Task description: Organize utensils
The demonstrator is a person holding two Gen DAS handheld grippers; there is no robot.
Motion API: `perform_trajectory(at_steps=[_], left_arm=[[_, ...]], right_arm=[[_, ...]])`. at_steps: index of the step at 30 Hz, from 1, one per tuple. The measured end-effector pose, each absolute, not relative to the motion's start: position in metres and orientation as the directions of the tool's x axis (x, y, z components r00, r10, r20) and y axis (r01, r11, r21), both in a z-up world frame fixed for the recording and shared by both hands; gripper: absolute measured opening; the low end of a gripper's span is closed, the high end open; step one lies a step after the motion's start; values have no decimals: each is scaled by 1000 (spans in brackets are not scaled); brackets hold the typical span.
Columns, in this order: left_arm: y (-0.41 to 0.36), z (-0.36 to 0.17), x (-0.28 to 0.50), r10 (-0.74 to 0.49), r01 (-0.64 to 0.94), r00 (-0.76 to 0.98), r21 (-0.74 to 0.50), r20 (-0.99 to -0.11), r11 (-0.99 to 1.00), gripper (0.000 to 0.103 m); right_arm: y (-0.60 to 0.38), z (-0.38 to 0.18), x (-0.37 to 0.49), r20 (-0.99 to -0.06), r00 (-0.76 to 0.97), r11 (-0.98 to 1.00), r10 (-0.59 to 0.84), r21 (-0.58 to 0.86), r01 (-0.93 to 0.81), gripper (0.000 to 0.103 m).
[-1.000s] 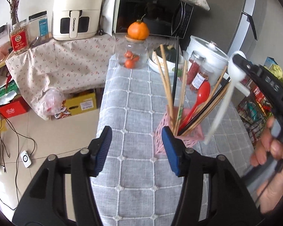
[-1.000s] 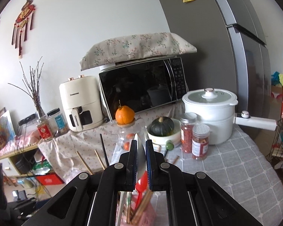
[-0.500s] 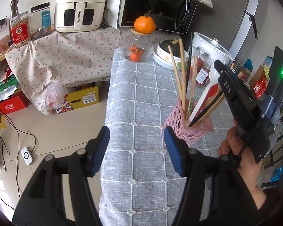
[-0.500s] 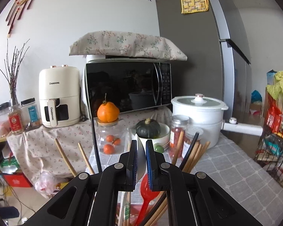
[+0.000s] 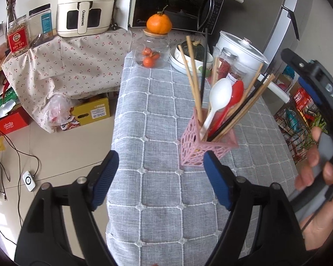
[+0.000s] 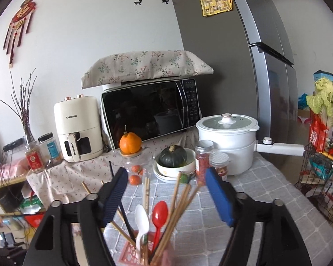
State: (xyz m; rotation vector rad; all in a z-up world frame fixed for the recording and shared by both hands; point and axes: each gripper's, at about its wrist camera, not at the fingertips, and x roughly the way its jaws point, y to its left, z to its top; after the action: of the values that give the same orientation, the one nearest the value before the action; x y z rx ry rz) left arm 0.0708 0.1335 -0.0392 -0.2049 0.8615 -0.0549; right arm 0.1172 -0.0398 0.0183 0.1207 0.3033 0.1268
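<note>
A pink perforated holder stands on the grey checked tablecloth. It holds a white spoon, a red spoon, wooden chopsticks and black ones. My left gripper hovers just in front of it, jaws opening, nothing between them. The right wrist view looks down on the holder, white spoon and red spoon. My right gripper is above them, jaws opening, touching nothing. A hand carries it at the right edge of the left view.
Behind the holder stand a glass jar topped by an orange, a bowl with a green squash, two spice jars and a white electric pot. The table's left edge drops to a floor strewn with boxes and cables. A wire rack stands right.
The right gripper let go of the white spoon, which now stands in the holder, and its jaws swung wide. The left jaws spread further apart.
</note>
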Motion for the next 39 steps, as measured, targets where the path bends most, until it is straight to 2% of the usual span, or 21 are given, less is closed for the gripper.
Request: perform_trajectory(at_steps=[3,5,6,7,15,19,25,32,39], left_arm=[[121,-35,67,-119,-31,651,-183,-749,983,88],[112,-32,63,-108,-30,657,-169,-746,985,94],[107,-30,61,-106,-27,661,-165,-743,986,101],[103,-27,59,-106,-23,665,-161,-739,987,102],[69,-4,33,-72,13,740,-93,-668,996,102],[52,1,23,-42,18,734,-42,-678,999,102],[30,13,4,-25,18,756,-18,-654,1000,102],[19,23,-9,-4,5,786,0,-618,1000,103],[16,21,-8,32,-23,784,22,-620,999,102]], right_arm=[[-57,26,106,-317,940,988,126,128,-90,88],[-70,30,97,-337,935,989,115,125,-77,94],[-77,33,92,-349,931,990,109,126,-69,97],[-84,35,88,-365,925,991,100,124,-58,103],[-126,43,49,-427,902,996,66,79,-35,103],[-141,41,33,-483,868,992,117,98,-79,103],[-155,40,11,-519,853,998,63,15,-65,103],[-166,31,4,-576,817,998,43,-12,-61,103],[-168,25,7,-596,802,997,38,-34,-73,103]])
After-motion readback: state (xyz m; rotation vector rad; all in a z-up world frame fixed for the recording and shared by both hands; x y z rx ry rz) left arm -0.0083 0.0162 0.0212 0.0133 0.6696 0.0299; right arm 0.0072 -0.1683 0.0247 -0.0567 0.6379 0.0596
